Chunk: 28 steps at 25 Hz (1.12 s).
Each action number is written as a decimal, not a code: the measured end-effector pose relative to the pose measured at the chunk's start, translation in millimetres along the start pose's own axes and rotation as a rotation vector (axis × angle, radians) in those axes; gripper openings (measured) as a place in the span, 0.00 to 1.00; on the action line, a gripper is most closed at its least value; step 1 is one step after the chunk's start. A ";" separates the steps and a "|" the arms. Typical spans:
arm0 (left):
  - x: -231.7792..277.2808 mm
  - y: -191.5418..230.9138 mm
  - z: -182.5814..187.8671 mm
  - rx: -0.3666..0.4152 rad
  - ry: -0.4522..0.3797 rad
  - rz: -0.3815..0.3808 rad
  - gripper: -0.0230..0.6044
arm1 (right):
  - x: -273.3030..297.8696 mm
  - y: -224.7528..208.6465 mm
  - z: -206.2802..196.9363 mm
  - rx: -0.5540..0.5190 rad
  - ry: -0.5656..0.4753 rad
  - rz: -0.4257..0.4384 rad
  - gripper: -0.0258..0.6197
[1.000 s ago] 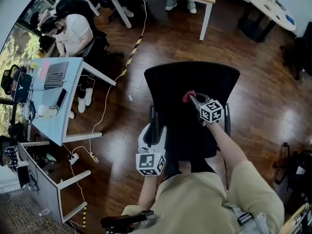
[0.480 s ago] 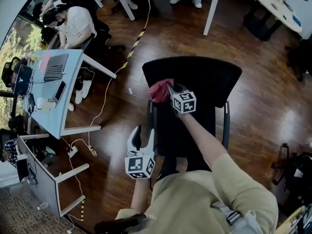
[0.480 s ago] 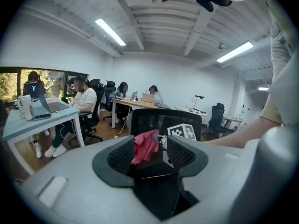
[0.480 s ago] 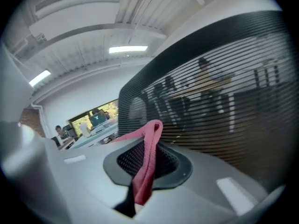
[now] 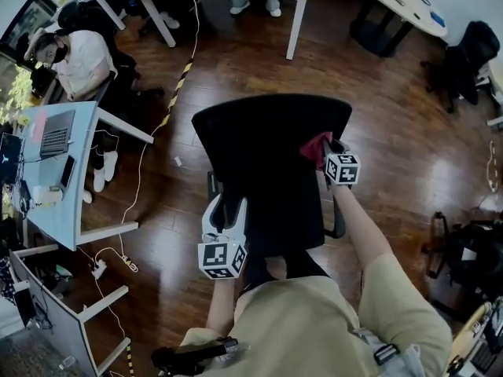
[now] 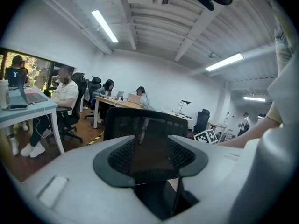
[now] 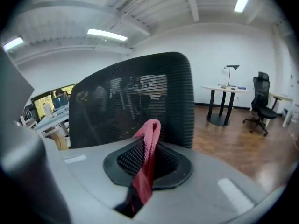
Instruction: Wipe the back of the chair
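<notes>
A: How is the cloth [image 7: 148, 146] likely to handle?

B: Soft, light and limp, by the look of it. It hangs as a folded strip, so it is best pinched at a bunched part, with a lobe left free to meet the mesh. The right tongs [image 5: 328, 152] has it just so: its pads are closed tight on the red fabric, and a tuft stands out beyond the tips.

A: And where is it on the chair back [image 5: 267, 132]?

B: At the back's right edge, in the upper half, on the side facing the seat [image 5: 291, 226]. It seems to touch the mesh. The mesh will probably give under pressure and the chair may turn, so a light, even push would suit.

A: And the left tongs [image 5: 225, 212]?

B: Low by the seat's left edge, pads a little apart with nothing between them.
</notes>
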<state>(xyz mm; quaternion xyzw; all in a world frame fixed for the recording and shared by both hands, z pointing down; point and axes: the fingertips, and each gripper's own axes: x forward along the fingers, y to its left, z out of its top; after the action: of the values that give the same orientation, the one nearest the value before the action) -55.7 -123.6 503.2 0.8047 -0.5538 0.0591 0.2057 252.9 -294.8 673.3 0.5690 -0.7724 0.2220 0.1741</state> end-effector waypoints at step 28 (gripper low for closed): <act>1.6 23.6 -32.7 0.008 0.085 0.005 0.36 | 29.7 30.4 -34.2 -0.078 0.058 0.084 0.08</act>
<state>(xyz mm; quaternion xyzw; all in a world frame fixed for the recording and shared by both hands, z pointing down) -72.4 -119.2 539.7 0.8009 -0.5463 0.0961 0.2257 215.7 -292.5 713.2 0.5222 -0.7983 0.2151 0.2089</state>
